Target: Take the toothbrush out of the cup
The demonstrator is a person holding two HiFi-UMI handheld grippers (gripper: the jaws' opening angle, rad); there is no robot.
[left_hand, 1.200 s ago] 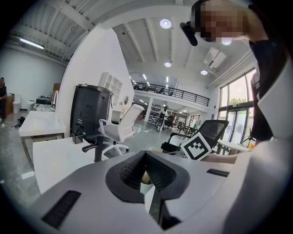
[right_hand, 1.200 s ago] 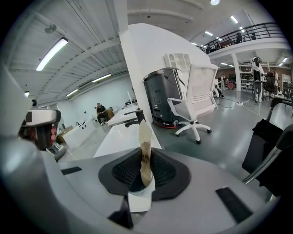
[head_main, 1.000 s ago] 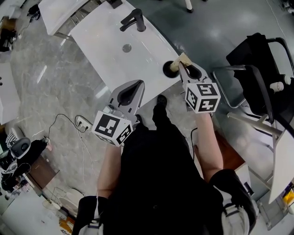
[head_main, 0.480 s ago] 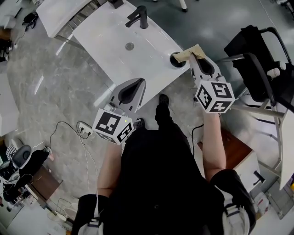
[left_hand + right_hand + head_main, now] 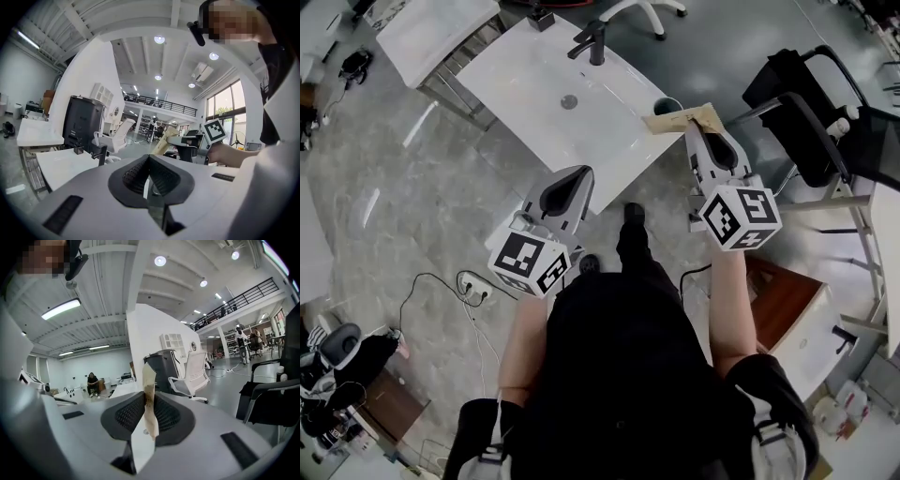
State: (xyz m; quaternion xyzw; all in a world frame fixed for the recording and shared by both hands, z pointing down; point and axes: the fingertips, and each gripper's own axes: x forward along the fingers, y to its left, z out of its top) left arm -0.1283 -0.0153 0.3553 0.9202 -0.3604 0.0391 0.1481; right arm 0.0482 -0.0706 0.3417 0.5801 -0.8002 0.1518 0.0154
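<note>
In the head view the black cup stands at the near right corner of the white sink counter. My right gripper is shut on the toothbrush, a long beige paper-wrapped packet held roughly level above and just right of the cup. The packet's left end overlaps the cup's rim in this view. In the right gripper view the toothbrush stands pinched between the black pads. My left gripper hangs in front of the counter's near edge, shut, with nothing between its pads. From the left gripper view the toothbrush shows off to the right.
A black faucet and a drain are on the counter. A black chair stands to the right, and a white table at the top left. A power strip with cables lies on the grey floor.
My right gripper has risen with the toothbrush, which has come up out of the cup. The left gripper has shifted a little along the counter's front and stays shut.
</note>
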